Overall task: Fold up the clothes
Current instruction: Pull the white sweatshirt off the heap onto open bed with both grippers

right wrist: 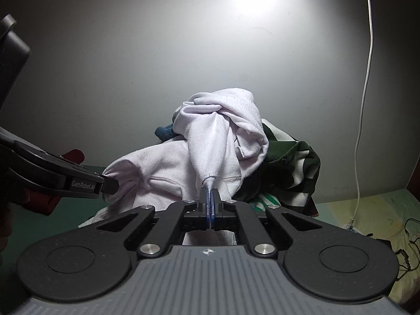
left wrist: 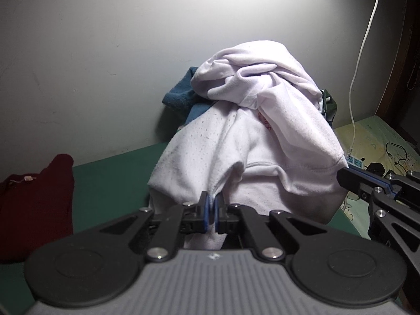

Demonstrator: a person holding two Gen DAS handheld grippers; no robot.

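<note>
I judge I am in the middle of pulling 1 garment free of the heap so it can be laid out for folding: the white sweatshirt (left wrist: 252,141) is pinched at 2 places and still mostly bunched, its upper part draped over the pile of clothes (right wrist: 286,173) against the wall, where a teal piece (left wrist: 181,99) and a green-and-white striped one (right wrist: 291,168) show beneath it. My left hand-held gripper (left wrist: 211,204) has its jaws closed almost fully on a fold of the sweatshirt's lower edge, only cloth between the blue pads. My right hand-held gripper (right wrist: 209,204) is likewise clamped narrow, on a pointed corner of the same white fabric that rises taut from the jaws. The 2 grips sit near each other, so the cloth between them hangs in loose folds. A dark red garment (left wrist: 34,199) lies flat on the green bed cover (left wrist: 110,181) to my left; whether it is folded I cannot tell. The next move calls for lifting and drawing both grips apart without letting either slip, so the sweatshirt comes clear of the pile and spreads over the bare green surface in front.
</note>
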